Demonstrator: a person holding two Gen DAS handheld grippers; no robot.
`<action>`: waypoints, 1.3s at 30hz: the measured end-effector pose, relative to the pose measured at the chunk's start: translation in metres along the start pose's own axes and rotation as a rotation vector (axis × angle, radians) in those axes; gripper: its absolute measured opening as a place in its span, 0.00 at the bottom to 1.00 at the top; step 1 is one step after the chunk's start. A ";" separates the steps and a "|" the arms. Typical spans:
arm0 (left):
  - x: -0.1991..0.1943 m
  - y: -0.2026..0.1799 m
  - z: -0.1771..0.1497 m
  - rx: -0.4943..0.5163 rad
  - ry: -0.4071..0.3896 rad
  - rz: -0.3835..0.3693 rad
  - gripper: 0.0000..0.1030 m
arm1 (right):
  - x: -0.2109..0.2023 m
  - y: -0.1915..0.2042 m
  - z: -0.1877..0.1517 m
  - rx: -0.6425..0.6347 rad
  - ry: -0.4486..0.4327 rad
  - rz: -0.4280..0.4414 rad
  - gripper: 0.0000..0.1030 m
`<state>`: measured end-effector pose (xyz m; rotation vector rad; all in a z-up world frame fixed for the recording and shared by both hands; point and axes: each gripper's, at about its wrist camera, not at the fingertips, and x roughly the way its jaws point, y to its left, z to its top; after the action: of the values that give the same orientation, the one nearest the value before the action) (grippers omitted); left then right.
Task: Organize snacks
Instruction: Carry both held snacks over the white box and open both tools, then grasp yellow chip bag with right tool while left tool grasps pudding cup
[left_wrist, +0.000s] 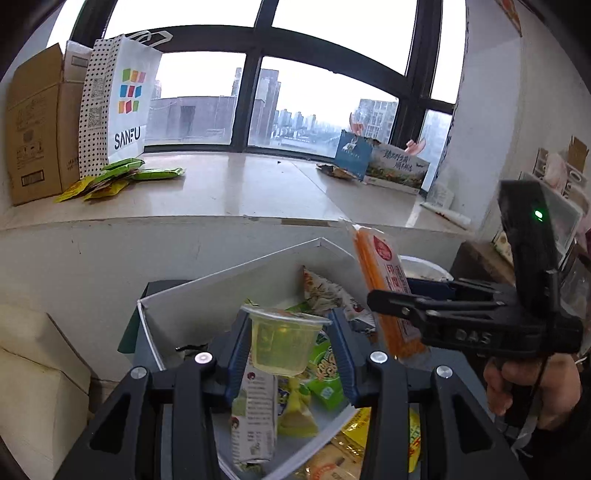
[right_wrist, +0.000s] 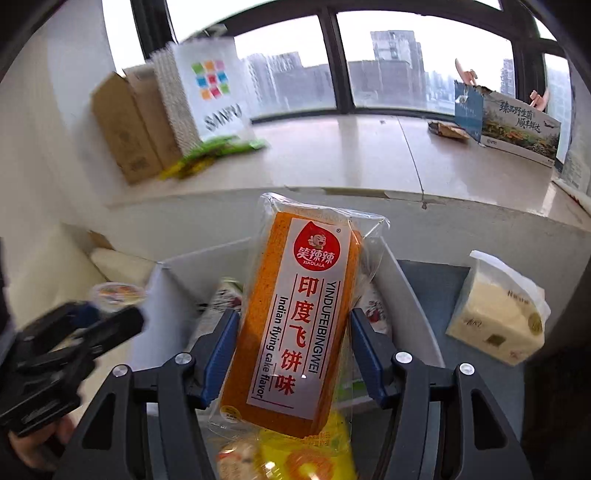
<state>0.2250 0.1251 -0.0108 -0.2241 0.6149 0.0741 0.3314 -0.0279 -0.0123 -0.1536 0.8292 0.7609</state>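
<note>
Orange cake pack (right_wrist: 295, 317) above white box rim (right_wrist: 406, 280)

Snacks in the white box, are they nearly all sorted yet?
Not yet. Some green packets already lie on the windowsill. Right now the left tongs hold a jelly cup and the right tongs hold an orange cake pack, both above the white box. Several snacks, like the green pouch, remain inside.

A dark grey worktop (right_wrist: 436, 291) is carrying a white open cardboard box (left_wrist: 207, 295) of snacks, with a wrapped tissue pack (right_wrist: 498, 310) sitting beside it.
</note>
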 end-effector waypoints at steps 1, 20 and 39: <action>0.002 0.000 0.001 0.011 0.002 0.004 0.46 | 0.007 0.000 0.004 0.000 0.013 -0.007 0.66; -0.042 0.006 -0.019 -0.042 -0.015 0.036 1.00 | -0.049 0.009 -0.018 -0.063 -0.149 -0.051 1.00; -0.151 -0.031 -0.129 -0.060 -0.040 -0.085 1.00 | -0.194 0.017 -0.192 -0.075 -0.352 -0.059 1.00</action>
<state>0.0328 0.0651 -0.0201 -0.3058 0.5630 0.0151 0.1191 -0.2006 -0.0016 -0.1065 0.4610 0.7377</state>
